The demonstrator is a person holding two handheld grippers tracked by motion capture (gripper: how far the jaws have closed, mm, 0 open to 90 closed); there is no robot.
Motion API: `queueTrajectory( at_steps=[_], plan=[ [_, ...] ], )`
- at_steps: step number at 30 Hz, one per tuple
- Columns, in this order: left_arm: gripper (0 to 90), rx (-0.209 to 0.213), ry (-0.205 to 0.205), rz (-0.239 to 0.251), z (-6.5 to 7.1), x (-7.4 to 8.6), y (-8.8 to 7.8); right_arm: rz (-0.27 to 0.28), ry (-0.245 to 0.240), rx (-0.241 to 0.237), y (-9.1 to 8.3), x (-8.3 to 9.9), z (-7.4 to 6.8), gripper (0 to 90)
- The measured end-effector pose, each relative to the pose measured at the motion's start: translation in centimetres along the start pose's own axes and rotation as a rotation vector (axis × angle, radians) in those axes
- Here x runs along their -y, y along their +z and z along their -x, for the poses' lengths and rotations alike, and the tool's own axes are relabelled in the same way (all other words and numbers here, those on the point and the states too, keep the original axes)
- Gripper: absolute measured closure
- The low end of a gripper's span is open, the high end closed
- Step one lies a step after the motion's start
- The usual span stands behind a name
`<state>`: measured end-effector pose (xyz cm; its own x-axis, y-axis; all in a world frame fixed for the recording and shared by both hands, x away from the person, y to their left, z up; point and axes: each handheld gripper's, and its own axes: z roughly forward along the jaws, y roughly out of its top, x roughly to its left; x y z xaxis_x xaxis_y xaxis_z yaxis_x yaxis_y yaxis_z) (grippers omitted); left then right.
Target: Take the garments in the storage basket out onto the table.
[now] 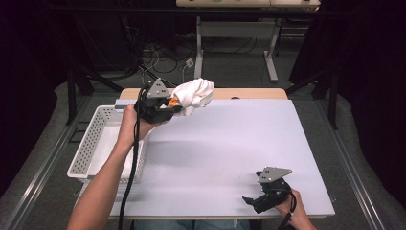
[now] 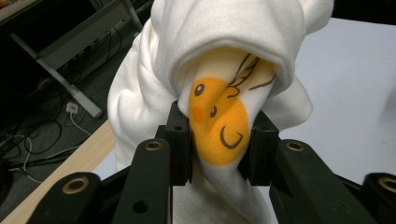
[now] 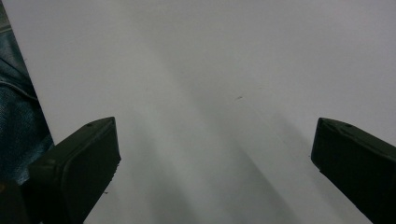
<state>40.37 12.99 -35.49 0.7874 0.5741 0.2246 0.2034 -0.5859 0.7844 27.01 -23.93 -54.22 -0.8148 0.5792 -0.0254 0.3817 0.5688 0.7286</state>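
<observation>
I am holding my left gripper (image 1: 168,106) up in the air at about 11 o'clock over the table (image 1: 230,143). Its two black jaws are squeezing tight on a white cloth (image 1: 196,93). In the left gripper view the cloth (image 2: 224,56) is bunched up in thick soft folds. It is poking up past the jaws toward 12 o'clock. Between the jaws I am seeing an orange round picture (image 2: 219,130) on the cloth. It has two black dot eyes, a pink cheek spot and a small curved line like a smile. Thin brown lines are going up from it at 1 o'clock. I am not finding any words or letters to read on it.

A white basket (image 1: 91,143) with little holes is sitting at the table's 9 o'clock edge, just beside my left arm.

My right gripper (image 1: 253,201) is resting low at about 5 o'clock, near the front edge of the table. Its jaws are standing wide apart. In the right gripper view nothing is sitting between them, just the bare white table top (image 3: 210,93). A bit of blue jeans (image 3: 14,116) is peeking in at 9 o'clock.
</observation>
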Motion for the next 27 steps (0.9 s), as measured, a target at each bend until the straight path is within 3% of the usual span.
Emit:
queueTrajectory(
  at_steps=[11,13,15,27],
  plan=[
    [68.5,0.034,0.013,0.036,0.6,-1.8,0.6,0.006,0.007,0.002,0.0,0.0,0.0,0.8],
    [68.4,0.036,0.026,0.044,0.7,-2.0,0.8,-0.015,0.001,0.008,-0.1,0.0,0.0,0.8],
    [68.5,0.043,0.024,0.048,1.0,-2.2,1.0,0.003,0.006,0.000,0.0,0.0,0.0,0.8],
    [68.4,0.078,0.044,0.027,1.5,-2.2,2.2,0.002,0.006,-0.003,-0.1,0.0,0.0,0.8]
  ],
)
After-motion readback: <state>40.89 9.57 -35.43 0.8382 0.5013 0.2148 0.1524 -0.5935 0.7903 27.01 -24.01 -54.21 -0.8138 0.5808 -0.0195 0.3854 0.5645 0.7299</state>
